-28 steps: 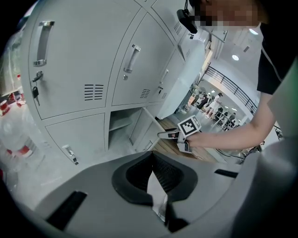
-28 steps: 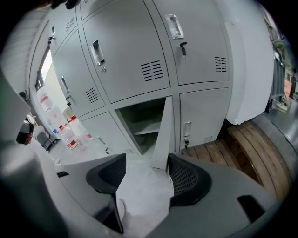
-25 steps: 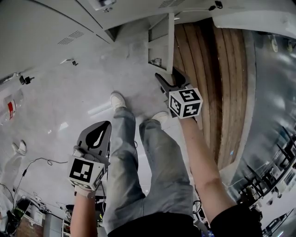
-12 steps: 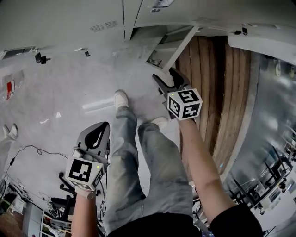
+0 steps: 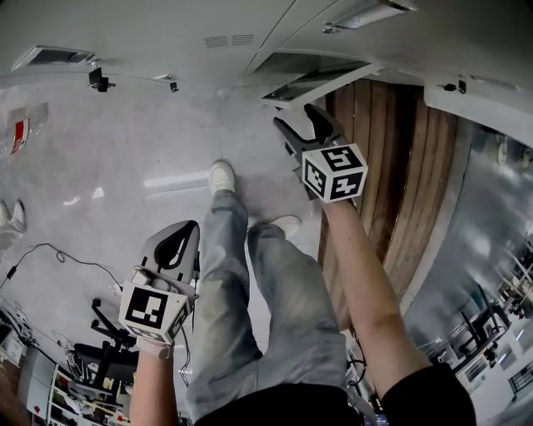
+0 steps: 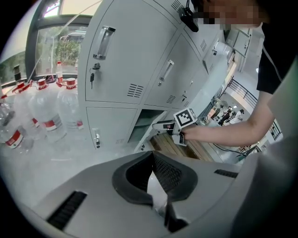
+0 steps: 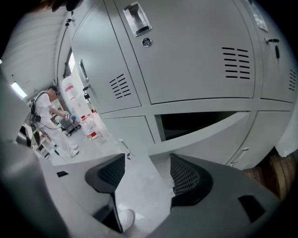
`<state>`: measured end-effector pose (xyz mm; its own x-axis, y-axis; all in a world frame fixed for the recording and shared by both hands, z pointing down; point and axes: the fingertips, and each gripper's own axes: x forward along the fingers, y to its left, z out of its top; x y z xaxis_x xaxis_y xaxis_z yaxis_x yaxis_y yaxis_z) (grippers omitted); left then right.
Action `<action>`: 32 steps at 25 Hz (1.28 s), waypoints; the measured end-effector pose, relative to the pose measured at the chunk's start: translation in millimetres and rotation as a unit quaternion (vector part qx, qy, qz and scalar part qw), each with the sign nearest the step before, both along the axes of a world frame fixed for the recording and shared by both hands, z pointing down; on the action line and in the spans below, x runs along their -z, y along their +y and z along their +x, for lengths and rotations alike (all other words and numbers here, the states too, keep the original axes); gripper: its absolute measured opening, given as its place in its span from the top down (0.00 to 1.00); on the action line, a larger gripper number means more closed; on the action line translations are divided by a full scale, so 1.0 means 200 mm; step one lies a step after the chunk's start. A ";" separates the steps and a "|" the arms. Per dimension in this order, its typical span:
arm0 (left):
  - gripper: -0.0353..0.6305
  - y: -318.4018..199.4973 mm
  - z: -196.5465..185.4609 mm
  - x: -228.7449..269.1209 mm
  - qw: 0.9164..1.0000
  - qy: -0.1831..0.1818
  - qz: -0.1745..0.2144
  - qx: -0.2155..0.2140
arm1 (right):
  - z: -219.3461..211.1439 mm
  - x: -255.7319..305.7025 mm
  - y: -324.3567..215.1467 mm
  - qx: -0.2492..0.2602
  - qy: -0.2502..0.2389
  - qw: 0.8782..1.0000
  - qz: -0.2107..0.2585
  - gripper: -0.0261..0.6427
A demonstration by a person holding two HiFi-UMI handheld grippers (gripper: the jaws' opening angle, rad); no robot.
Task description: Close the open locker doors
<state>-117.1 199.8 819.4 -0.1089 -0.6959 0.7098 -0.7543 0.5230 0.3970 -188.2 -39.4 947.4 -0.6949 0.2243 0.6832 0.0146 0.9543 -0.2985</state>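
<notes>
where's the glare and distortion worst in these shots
Head view: glare streak on the floor, lockers curved along the top. Left gripper view: water bottles washed out, black fisheye corners. Right gripper view: locker doors bow outward, open compartment deep in shadow.

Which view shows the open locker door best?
The right gripper view: the open locker door spans the middle of the picture, ajar, with the dark compartment behind it. The head view catches the door only foreshortened near the top edge. The left gripper view shows the door small and edge-on.
</notes>
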 end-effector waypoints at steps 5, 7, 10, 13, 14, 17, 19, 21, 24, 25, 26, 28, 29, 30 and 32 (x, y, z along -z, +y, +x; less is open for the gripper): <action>0.92 0.05 0.00 -0.01 1.000 0.000 -0.007 0.014 | -0.16 0.00 0.02 0.017 -0.015 1.000 0.003 0.50; 0.92 0.07 0.00 -0.03 1.000 0.000 -0.013 0.020 | -0.21 0.00 0.02 0.022 -0.021 1.000 0.005 0.50; 0.92 0.08 0.01 -0.04 1.000 0.003 -0.018 0.022 | -0.30 0.00 0.01 0.023 -0.029 0.999 0.002 0.49; 0.92 0.09 0.02 -0.04 1.000 0.003 -0.011 0.019 | -0.38 0.01 0.00 0.023 -0.038 0.999 0.004 0.48; 0.92 0.09 0.02 -0.04 1.000 0.005 -0.011 0.022 | -0.41 0.02 -0.01 0.024 -0.041 0.999 0.006 0.48; 0.92 0.06 0.01 -0.02 0.999 0.006 -0.008 0.039 | -0.47 0.01 -0.01 0.027 -0.045 0.999 0.013 0.48; 0.92 0.06 0.01 -0.02 0.999 0.006 -0.008 0.042 | -0.50 0.00 -0.02 0.028 -0.046 0.998 0.017 0.47; 0.92 0.06 0.01 -0.02 0.999 0.005 -0.007 0.038 | -0.52 0.00 -0.04 0.026 -0.047 0.998 0.018 0.47; 0.92 0.08 0.02 -0.04 1.000 -0.001 -0.005 0.023 | -0.53 0.00 -0.05 0.024 -0.048 0.998 0.016 0.46; 0.92 0.08 0.01 -0.03 1.000 0.001 -0.006 0.029 | -0.53 0.00 -0.05 0.025 -0.048 0.998 0.015 0.46; 0.92 0.07 0.00 -0.03 0.999 0.002 -0.007 0.035 | -0.53 0.00 -0.05 0.025 -0.048 0.998 0.014 0.46; 0.92 0.08 0.00 -0.04 1.000 -0.003 -0.009 0.025 | -0.50 0.00 -0.05 0.024 -0.046 0.999 0.012 0.46; 0.92 0.09 0.01 -0.05 1.000 -0.007 -0.009 0.016 | -0.48 0.01 -0.05 0.021 -0.045 0.999 0.010 0.46; 0.92 0.09 0.01 -0.05 1.000 -0.009 -0.009 0.012 | -0.46 0.02 -0.05 0.018 -0.044 0.999 0.006 0.46; 0.92 0.08 0.00 -0.05 1.000 -0.011 -0.008 0.009 | -0.39 0.06 -0.04 0.012 -0.045 0.999 -0.002 0.46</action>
<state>-116.7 215.6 829.0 -0.1371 -0.6826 0.7179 -0.7532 0.5425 0.3720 -267.1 -47.0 936.0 -0.7475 0.2442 0.6178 0.0640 0.9522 -0.2988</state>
